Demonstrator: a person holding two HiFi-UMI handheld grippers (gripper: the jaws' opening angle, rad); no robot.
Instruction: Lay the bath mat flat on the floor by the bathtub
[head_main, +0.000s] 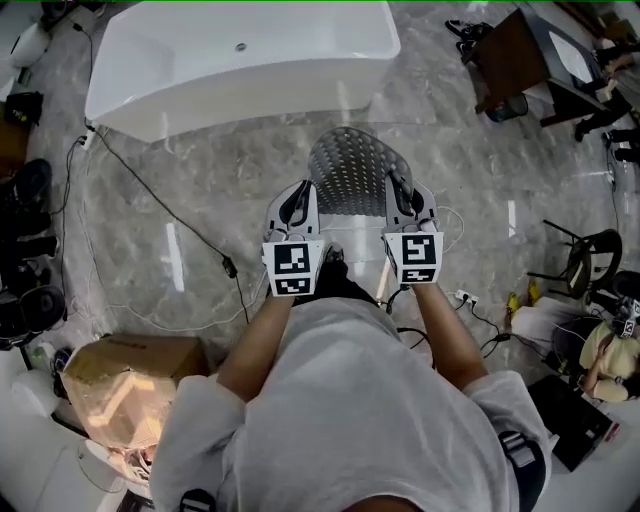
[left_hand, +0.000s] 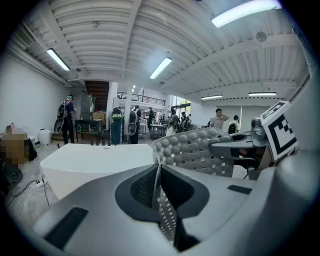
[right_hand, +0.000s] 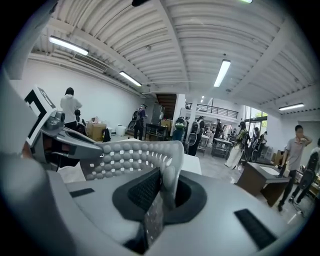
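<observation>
Bath mat of grey, knobbed, perforated rubber (head_main: 350, 170) held in the air over the grey marble floor (head_main: 470, 140).
Left gripper (head_main: 298, 198) and right gripper (head_main: 401, 194) each clamp one side edge; it arches between them. White oval bathtub (head_main: 240, 60) lies beyond; black cable (head_main: 170, 211) crosses the floor near its left end.

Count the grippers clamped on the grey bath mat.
2. The left gripper pinches the bath mat at its left edge, the right gripper at its right edge; none hidden.
</observation>
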